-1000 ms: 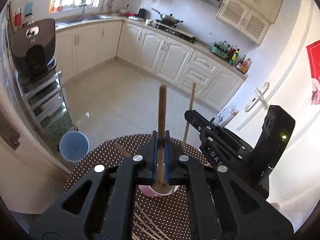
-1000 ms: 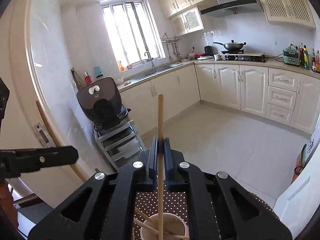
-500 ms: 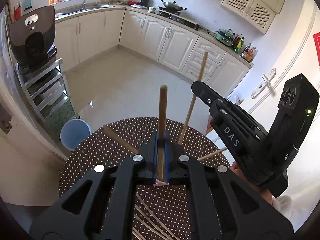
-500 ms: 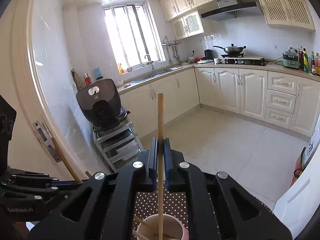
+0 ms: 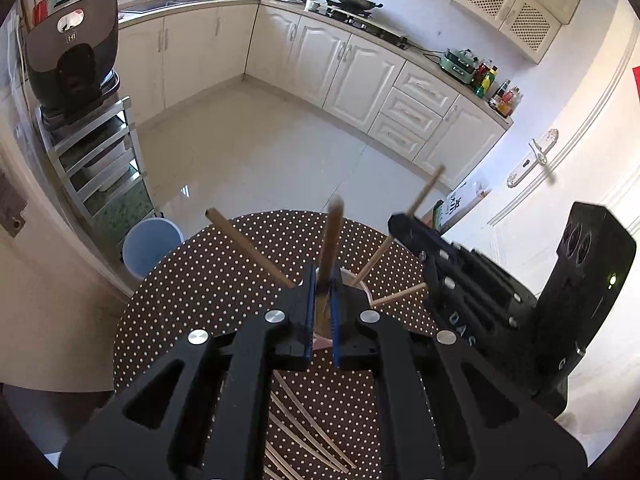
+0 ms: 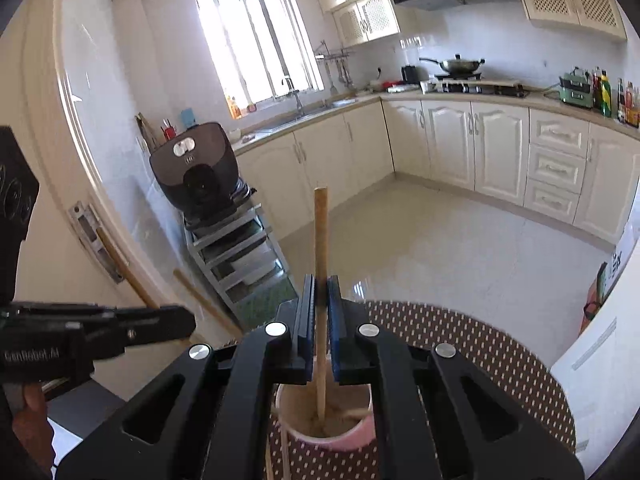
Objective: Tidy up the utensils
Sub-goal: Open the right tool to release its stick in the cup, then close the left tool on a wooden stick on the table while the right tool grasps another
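A pink cup (image 6: 332,438) stands on the round brown dotted table (image 5: 200,288), directly under both grippers. My left gripper (image 5: 323,276) has a dark chopstick (image 5: 332,232) between its jaws, which are opening. The stick is blurred, leans right, and a thin gap shows beside it. My right gripper (image 6: 319,280) is shut on a light chopstick (image 6: 320,232), upright with its lower end in the cup. These jaws are just starting to open too. Two more chopsticks (image 5: 248,244) lean out of the cup. Several loose ones (image 5: 304,428) lie on the table nearer me.
A blue bucket (image 5: 150,244) sits on the floor beyond the table's left edge. A metal rack (image 5: 96,160) carrying a black appliance stands by the left wall. A white door (image 5: 540,160) is close on the right. A person's hand (image 6: 28,420) grips the left tool.
Both grippers came down over the cup. The dark chopstick has slipped lower in the left jaws and tilted. The light chopstick's lower end now reaches into the cup.
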Demonstrator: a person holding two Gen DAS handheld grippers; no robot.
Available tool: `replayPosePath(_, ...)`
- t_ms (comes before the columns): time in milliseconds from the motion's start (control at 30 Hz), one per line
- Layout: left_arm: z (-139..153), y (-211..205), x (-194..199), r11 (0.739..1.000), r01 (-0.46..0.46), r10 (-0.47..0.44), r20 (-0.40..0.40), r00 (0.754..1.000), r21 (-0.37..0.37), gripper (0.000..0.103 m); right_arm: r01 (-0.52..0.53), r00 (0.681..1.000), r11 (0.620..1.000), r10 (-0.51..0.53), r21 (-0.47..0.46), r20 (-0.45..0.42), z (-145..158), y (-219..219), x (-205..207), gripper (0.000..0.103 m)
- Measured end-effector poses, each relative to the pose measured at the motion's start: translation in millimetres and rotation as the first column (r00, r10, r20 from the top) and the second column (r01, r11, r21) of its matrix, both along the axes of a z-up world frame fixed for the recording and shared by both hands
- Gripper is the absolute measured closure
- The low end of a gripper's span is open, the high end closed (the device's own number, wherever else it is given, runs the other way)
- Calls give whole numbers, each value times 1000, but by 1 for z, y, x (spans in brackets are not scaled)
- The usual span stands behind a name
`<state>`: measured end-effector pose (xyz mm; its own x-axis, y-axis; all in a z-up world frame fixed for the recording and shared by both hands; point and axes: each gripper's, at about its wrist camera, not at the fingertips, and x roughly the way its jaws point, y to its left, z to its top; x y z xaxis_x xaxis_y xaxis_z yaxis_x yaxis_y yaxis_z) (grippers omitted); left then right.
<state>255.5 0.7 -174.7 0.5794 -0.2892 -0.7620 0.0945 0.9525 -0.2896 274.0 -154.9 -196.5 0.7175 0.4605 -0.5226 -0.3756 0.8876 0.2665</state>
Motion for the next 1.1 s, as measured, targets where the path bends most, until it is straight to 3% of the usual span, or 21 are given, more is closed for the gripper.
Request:
replayPosePath(100,1,-1,-7,1000,0,0,1,1000,7,70,1,1000,1000,-1,1,-29,-2,1,-7,95)
replayPosePath(133,2,0,-10,1000,-4,4,10,1000,8,53,3,999,1000,-3,-1,-38,-2,1,-10,95)
replayPosePath(267,7,3,-23,1000,-6,6,28,1000,17,52,15,998,1000,-14,8,-58,0,1,-22,93)
replayPosePath(400,10,15,-37,1000,-20,19,35,999,7,51,22,997,1000,-22,9,-69,5,0,-38,83)
replayPosePath(633,-4,53,-65,996,-81,81,-6,997,-21,51,-13,995,1000,12,-14,-103,-1,10,-68,80)
replayPosePath(867,-45,85,-84,984,-169,163,-118,980,-49,52,-67,979,996,55,-55,-196,-31,33,-87,80)
replayPosePath(1100,-106,94,-89,971,-237,217,-274,937,-41,52,-135,942,982,87,-129,-323,-76,56,-84,80)
